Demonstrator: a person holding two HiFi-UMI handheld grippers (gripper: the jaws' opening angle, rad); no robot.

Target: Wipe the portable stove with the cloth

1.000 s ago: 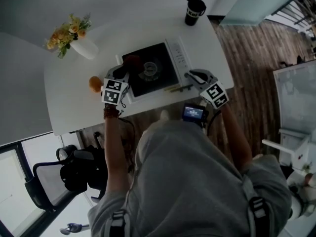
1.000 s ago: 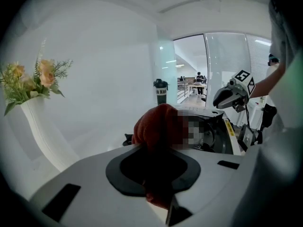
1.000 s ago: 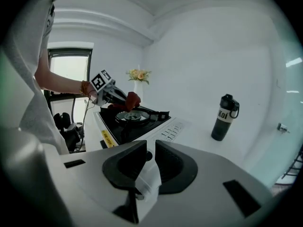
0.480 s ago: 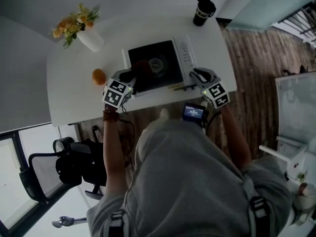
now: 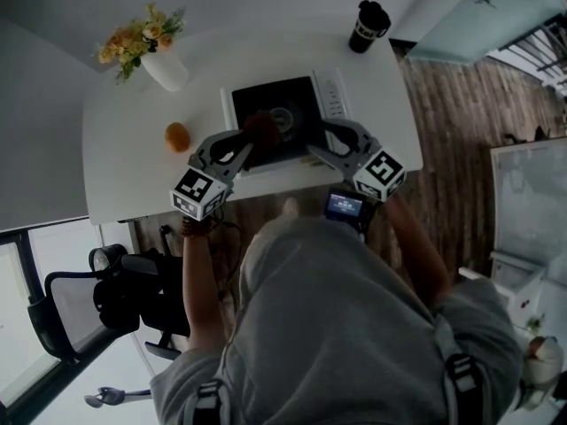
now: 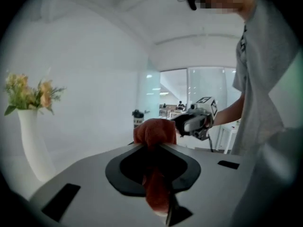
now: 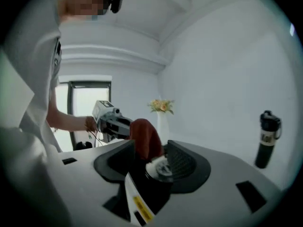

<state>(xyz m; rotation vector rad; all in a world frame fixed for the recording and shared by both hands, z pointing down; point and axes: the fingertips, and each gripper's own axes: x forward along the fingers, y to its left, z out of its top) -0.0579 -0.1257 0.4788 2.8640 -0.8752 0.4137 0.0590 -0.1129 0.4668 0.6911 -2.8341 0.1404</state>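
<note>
Left hand-held gripper: pinching cloth above portable stove; wiping apparently paused. Right hand-held gripper: jaws just opening, gripping nothing. Next, likely: lower cloth onto stove.

An office: a black mesh swivel chair behind the left tool, a white worktop beneath it, glass-walled rooms ahead.

Portable stove partly behind the red cloth
</note>
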